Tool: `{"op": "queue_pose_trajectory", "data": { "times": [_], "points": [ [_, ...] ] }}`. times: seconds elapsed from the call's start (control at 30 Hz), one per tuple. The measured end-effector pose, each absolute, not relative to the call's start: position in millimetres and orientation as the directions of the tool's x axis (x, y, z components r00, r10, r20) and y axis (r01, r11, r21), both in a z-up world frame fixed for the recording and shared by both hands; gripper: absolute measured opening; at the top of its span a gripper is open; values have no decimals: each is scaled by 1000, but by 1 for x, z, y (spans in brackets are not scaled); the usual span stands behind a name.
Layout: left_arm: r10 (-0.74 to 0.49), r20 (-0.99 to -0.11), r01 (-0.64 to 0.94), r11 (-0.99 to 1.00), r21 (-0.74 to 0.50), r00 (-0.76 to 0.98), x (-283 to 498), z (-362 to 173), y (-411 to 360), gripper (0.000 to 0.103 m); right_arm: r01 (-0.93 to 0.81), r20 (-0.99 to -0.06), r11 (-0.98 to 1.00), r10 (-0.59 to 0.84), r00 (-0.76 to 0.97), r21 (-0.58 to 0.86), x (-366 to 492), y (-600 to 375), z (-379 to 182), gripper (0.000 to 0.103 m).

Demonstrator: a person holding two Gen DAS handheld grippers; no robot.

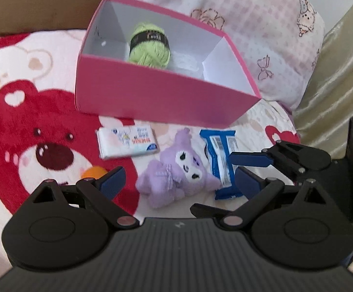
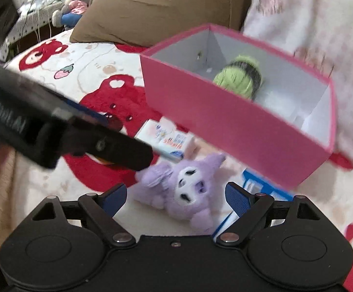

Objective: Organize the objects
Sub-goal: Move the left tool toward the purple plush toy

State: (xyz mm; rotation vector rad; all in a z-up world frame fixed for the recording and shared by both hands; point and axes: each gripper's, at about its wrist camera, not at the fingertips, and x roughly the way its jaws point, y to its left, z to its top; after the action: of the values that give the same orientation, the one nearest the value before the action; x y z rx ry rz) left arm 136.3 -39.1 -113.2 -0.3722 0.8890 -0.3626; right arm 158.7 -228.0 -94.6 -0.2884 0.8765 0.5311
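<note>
Well, fluffy lilac plush bunny (image 2: 183, 189), white face, on its back.

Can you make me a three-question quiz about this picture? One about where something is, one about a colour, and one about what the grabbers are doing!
1. Where is the green yarn ball?
A. Inside the pink box
B. On the blanket beside the tissue pack
C. On top of the purple plush toy

2. What colour is the snack packet next to the plush toy?
A. Yellow
B. Blue and white
C. Black

3. How is the right gripper?
A. Shut on the plush toy
B. Shut on the box
C. Open, holding nothing

Answers:
1 A, the yarn sits between the box's white inner walls.
2 B, its wrapper is blue with white panels.
3 C, its fingers stand wide apart, the toy lying untouched beyond them.
</note>
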Motion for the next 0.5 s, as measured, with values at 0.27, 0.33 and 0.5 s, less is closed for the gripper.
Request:
{"op": "queue_pose_trajectory", "data": {
  "times": [0.27, 0.33, 0.5],
  "points": [
    [-533, -655, 174, 828, -533, 536, 138, -140, -47, 95, -500, -848, 866, 277, 453, 15, 173, -232, -112, 91],
    [-516, -655, 167, 838, -519, 552, 138, -144, -48, 94, -495, -857, 868, 273, 438, 24, 175, -233, -116, 91],
    [-472, -655, 142, 859, -491, 589, 140, -153, -48, 94, -491, -877, 871, 249, 412, 17, 180, -229, -126, 90]
  ]
}}
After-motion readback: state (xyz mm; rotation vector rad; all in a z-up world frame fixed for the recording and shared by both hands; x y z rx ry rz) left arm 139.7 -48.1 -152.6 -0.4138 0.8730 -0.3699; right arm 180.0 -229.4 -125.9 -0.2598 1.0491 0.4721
